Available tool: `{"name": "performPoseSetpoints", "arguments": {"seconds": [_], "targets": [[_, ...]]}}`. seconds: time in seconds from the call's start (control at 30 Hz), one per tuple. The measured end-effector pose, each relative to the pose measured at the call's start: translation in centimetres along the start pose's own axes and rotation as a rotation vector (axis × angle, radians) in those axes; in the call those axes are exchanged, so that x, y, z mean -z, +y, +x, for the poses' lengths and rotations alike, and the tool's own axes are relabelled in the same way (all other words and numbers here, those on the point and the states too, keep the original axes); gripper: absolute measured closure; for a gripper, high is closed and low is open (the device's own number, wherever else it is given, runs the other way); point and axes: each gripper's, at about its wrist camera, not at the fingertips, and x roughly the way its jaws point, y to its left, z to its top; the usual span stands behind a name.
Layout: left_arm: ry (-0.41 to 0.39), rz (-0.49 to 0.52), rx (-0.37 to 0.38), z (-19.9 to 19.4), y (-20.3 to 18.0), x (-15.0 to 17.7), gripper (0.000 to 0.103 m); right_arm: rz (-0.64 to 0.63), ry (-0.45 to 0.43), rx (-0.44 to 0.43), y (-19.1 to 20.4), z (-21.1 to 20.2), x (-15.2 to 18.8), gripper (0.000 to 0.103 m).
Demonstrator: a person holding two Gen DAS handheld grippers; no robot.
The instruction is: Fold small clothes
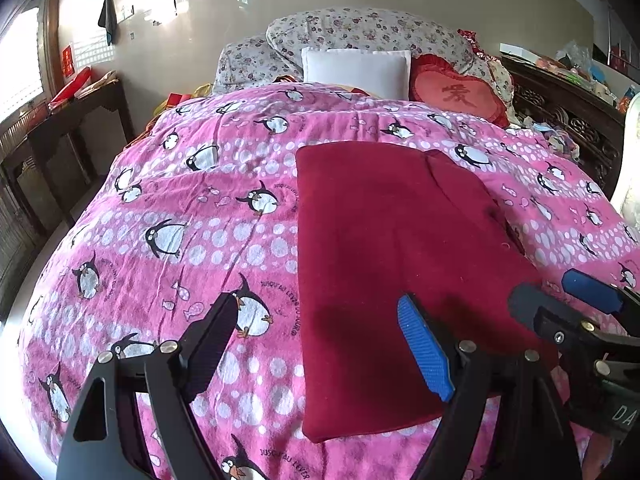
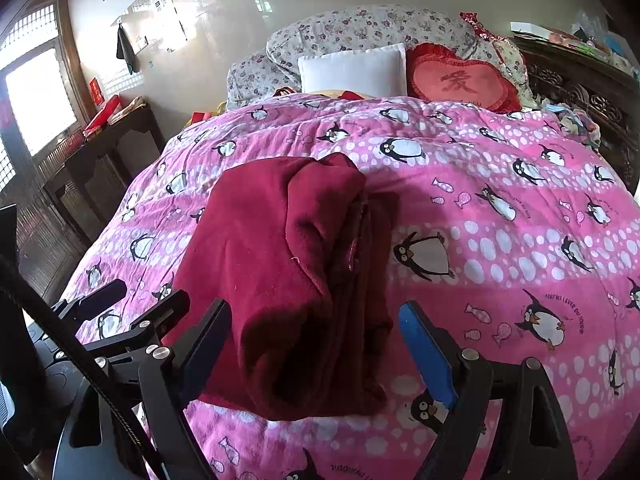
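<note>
A dark red garment [image 1: 384, 264] lies folded into a long strip on the pink penguin quilt [image 1: 192, 216]. My left gripper [image 1: 320, 344] is open and empty, jaws spread wide just above the garment's near left edge. In the right wrist view the garment [image 2: 288, 264] shows its stacked folded layers along the right side. My right gripper [image 2: 316, 348] is open and empty, jaws either side of the garment's near end. The right gripper [image 1: 568, 300] also shows at the right edge of the left wrist view, and the left gripper [image 2: 132, 300] at the left of the right wrist view.
A white pillow [image 1: 356, 70], a red heart cushion [image 1: 460, 92] and floral bedding [image 1: 360, 30] lie at the bed's far end. A dark wooden side table [image 1: 76, 120] stands left of the bed. A carved wooden headboard with clutter [image 1: 568, 108] runs along the right.
</note>
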Motion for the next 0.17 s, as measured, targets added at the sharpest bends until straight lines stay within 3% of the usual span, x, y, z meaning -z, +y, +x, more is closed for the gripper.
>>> {"name": "performPoseSetpoints", "arguments": {"seconds": [0.17], "targets": [[0.001, 0.003, 0.038, -0.01, -0.1, 0.07, 0.021, 0.004, 0.002, -0.002, -0.17, 0.13, 0.11, 0.014]]}}
